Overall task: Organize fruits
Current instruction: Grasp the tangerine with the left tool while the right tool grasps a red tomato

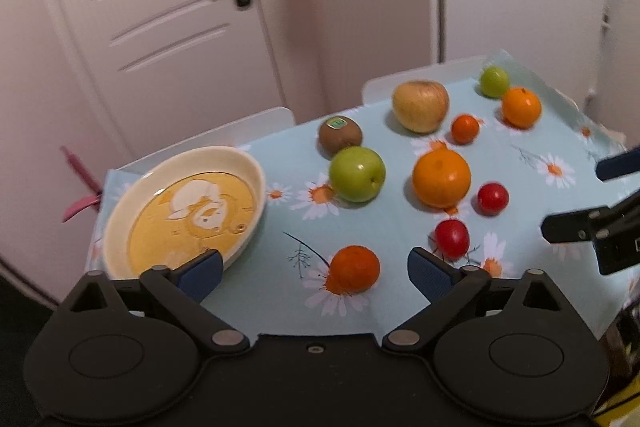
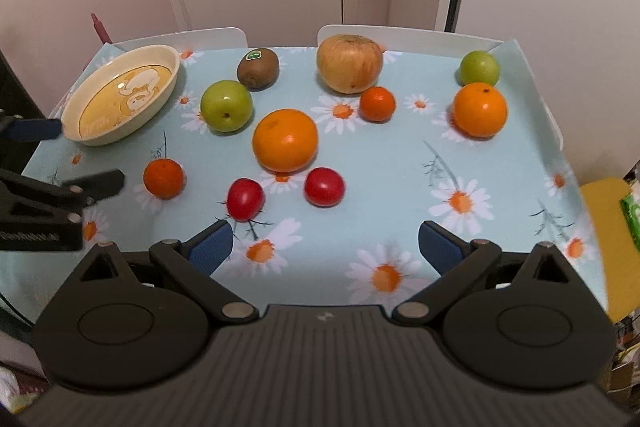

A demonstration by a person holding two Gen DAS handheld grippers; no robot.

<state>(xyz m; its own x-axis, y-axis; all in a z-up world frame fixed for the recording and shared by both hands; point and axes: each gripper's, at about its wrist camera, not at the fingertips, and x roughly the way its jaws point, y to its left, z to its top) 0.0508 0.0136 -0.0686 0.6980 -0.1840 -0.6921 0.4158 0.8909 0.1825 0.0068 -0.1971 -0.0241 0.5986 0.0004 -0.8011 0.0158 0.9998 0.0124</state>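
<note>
Several fruits lie on a daisy-print tablecloth. A cream oval bowl sits empty at the left. My left gripper is open and empty, with a small tangerine just beyond its fingers. My right gripper is open and empty above the cloth, just short of two red tomatoes. Further off lie a big orange, a green apple, a kiwi and a yellow-red apple.
At the right lie another orange, a small green apple and a small tangerine. White chair backs stand behind the table, with doors beyond. A yellow box is off the right edge.
</note>
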